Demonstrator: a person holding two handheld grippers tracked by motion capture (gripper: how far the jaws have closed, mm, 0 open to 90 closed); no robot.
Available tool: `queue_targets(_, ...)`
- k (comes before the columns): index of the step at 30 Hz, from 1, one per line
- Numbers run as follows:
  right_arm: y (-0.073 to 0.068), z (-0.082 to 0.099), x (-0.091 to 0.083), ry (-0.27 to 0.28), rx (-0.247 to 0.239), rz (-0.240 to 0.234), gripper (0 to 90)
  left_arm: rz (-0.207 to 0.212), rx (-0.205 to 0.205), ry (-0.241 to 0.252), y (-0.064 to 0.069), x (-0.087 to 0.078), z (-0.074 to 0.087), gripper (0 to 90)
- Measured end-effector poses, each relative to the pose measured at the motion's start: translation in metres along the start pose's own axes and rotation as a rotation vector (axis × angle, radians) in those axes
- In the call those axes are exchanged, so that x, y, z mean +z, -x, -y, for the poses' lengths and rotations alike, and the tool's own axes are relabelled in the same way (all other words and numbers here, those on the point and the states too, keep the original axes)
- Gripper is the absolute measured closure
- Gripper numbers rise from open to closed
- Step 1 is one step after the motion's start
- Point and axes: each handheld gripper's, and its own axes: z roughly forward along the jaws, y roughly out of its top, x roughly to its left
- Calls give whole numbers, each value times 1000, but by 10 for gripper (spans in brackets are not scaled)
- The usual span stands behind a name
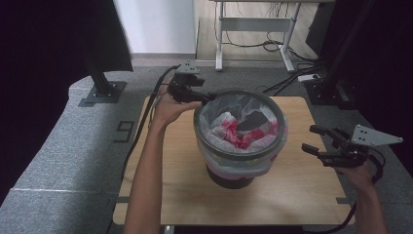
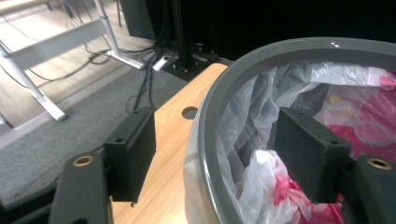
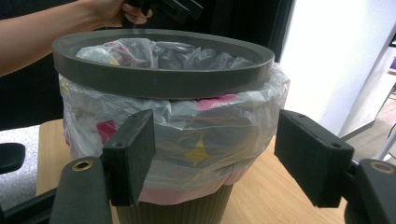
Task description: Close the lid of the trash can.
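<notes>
**Left tongs straddle the bin's ring, right tongs wait apart**

A dark bin stands near the middle of the wooden desk. A clear plastic bag with pink and yellow print lines it, its edge folded down over the outside of the wall. A grey ring sits on top of the bag at the mouth of the bin; in the right gripper view the ring lies tilted, higher on the side away from the camera.

The left tongs are at the far left edge of the ring. In the left gripper view their jaws stand apart, one outside the ring over the desk, the other inside over the crumpled bag; neither pad presses on the ring.

The right tongs hover to the right of the bin, well apart from it, jaws wide and nothing between them. They face the bag's folded edge.
</notes>
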Motion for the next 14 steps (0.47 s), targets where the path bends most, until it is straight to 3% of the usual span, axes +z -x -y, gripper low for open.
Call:
queue_targets(8,-2,-2,5,-8,-5,-2,289,0,31,44,12,-31,18,219)
queue_targets(14,-2,-4,9,-9,-6,-1,290,6,30,62,16,-41,26,188)
